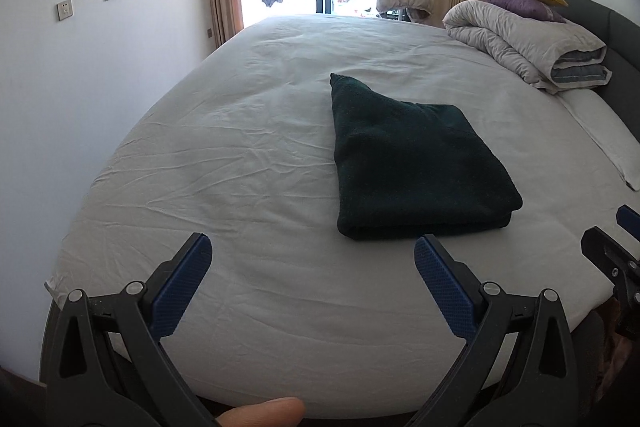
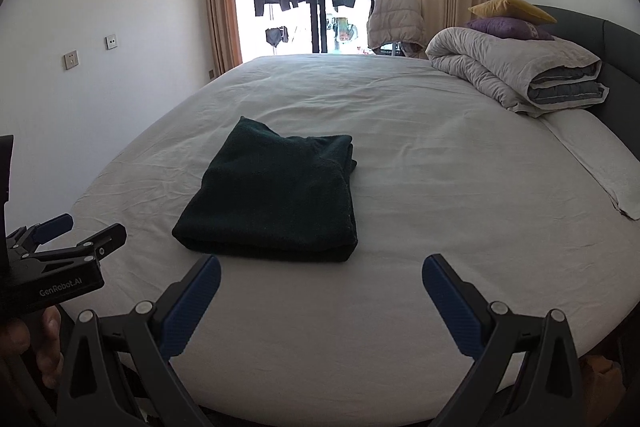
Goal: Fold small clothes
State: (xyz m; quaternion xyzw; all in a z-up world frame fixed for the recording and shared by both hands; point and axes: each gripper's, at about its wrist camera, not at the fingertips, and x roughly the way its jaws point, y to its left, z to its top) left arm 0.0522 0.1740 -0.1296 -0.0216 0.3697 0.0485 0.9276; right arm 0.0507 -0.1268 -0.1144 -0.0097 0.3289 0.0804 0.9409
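A dark green garment (image 1: 412, 155) lies folded into a compact rectangle on the white bed sheet (image 1: 248, 155); it also shows in the right wrist view (image 2: 276, 195). My left gripper (image 1: 312, 259) is open and empty, held above the near bed edge, short of the garment and to its left. My right gripper (image 2: 320, 279) is open and empty, just in front of the garment's near edge. The right gripper shows at the right edge of the left wrist view (image 1: 616, 239); the left gripper shows at the left of the right wrist view (image 2: 72, 235).
A rolled grey duvet (image 2: 516, 67) with a purple pillow (image 2: 508, 27) and a yellow pillow (image 2: 512, 9) lies at the far right by the dark headboard (image 2: 616, 43). A beige vest (image 2: 396, 19) hangs by the balcony door. A wall stands at the left.
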